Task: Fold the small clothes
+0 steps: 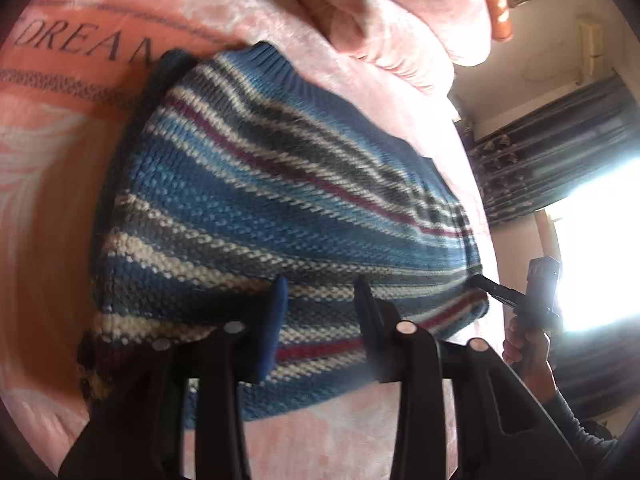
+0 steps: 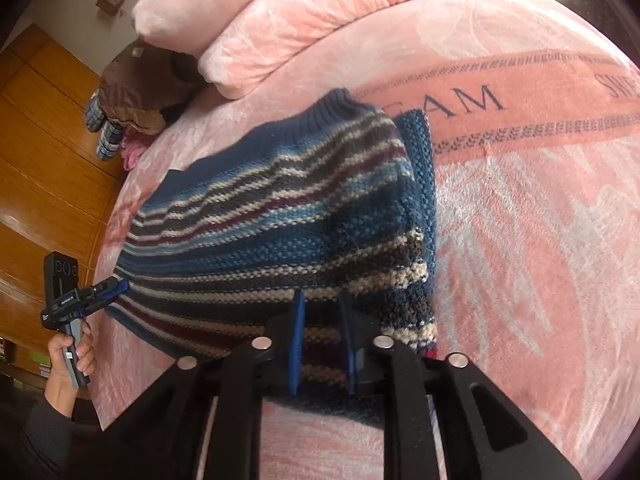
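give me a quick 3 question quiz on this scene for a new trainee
1. What does the blue striped knitted sweater lie on? A) a wooden floor B) a pink plush blanket C) a grey tray
2. True or false: the left tongs and the right tongs each have the sweater's near edge between their fingers.
3. Fill in (touching / apart): the brown garment at the bed's far edge lies ___ from the sweater.

Key: 1 B. 2 true. 3 apart.
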{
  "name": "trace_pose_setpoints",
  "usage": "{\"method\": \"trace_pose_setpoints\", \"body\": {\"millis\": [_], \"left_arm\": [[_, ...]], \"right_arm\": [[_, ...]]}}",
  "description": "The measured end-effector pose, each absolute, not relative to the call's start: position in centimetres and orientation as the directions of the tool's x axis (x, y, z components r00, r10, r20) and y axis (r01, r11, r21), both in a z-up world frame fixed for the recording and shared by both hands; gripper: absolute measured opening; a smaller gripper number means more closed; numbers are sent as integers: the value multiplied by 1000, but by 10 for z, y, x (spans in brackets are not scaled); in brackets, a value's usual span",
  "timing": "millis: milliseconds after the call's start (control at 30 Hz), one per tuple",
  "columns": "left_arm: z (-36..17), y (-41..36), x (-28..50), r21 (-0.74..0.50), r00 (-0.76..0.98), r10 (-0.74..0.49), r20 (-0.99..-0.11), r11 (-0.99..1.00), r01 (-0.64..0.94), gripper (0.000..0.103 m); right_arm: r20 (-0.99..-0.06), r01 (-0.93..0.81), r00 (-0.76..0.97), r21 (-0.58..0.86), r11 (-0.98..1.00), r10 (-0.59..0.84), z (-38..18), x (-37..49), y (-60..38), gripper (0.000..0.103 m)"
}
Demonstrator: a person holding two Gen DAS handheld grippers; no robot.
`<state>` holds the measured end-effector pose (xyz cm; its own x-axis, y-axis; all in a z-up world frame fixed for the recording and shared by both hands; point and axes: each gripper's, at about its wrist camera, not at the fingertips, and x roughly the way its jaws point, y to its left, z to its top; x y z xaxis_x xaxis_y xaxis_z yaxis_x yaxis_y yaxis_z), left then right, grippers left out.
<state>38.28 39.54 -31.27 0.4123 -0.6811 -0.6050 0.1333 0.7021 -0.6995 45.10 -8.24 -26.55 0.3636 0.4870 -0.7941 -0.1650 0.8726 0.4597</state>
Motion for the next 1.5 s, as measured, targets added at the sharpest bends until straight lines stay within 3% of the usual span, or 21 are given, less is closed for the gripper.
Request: {"method": "trace_pose_setpoints", "body": {"millis": [67, 133, 167, 233, 267, 333, 400, 500, 567, 733, 1033, 1500], "left_arm": [[-307, 377, 369, -676, 379, -689, -618, 712, 190, 39], [-325, 358, 365, -573, 325, -602, -730, 797, 190, 42], [-341, 355, 367, -534, 296, -559, -774, 829, 168, 39], [-346, 361, 367, -549, 290, -574, -766, 819, 169, 37], [-341, 365, 367, -565, 287, -583, -760, 811, 153, 37], [-323, 375, 364, -584, 293, -602, -743, 797, 155, 52], [-302, 392, 356, -602, 317, -623, -715, 779, 175, 76], [-282, 428, 350, -621, 349, -625, -698, 771, 139, 88], [-276, 456, 351, -649, 360, -632, -686, 755, 89, 89], [-268, 516, 357, -670, 403, -609, -683, 742, -14, 90], [-311, 562, 412, -751, 359, -671, -648, 641, -157, 91], [-354, 535, 484, -738, 263, -695, -670, 661, -135, 91]], "right_arm": [[-804, -187, 354, 440, 879, 478, -264, 432, -83, 22], [-844, -171, 322, 393, 904, 428, -286, 421, -86, 18], [-860, -161, 307, 375, 913, 408, -300, 419, -90, 11], [-856, -149, 322, 376, 914, 405, -304, 418, -96, 7], [-863, -143, 329, 355, 924, 383, -296, 417, -93, 10], [-873, -166, 358, 290, 943, 331, -274, 408, -76, 20], [-883, -258, 374, 194, 946, 283, -255, 391, -40, 22], [-882, -413, 405, 59, 909, 241, -240, 358, 23, 27], [-876, -479, 413, 25, 878, 250, -236, 339, 63, 39], [-858, -602, 429, -39, 797, 282, -234, 302, 147, 57], [-830, -694, 433, -59, 717, 351, -235, 294, 241, 61], [-828, -729, 431, -85, 679, 359, -261, 310, 292, 68]]}}
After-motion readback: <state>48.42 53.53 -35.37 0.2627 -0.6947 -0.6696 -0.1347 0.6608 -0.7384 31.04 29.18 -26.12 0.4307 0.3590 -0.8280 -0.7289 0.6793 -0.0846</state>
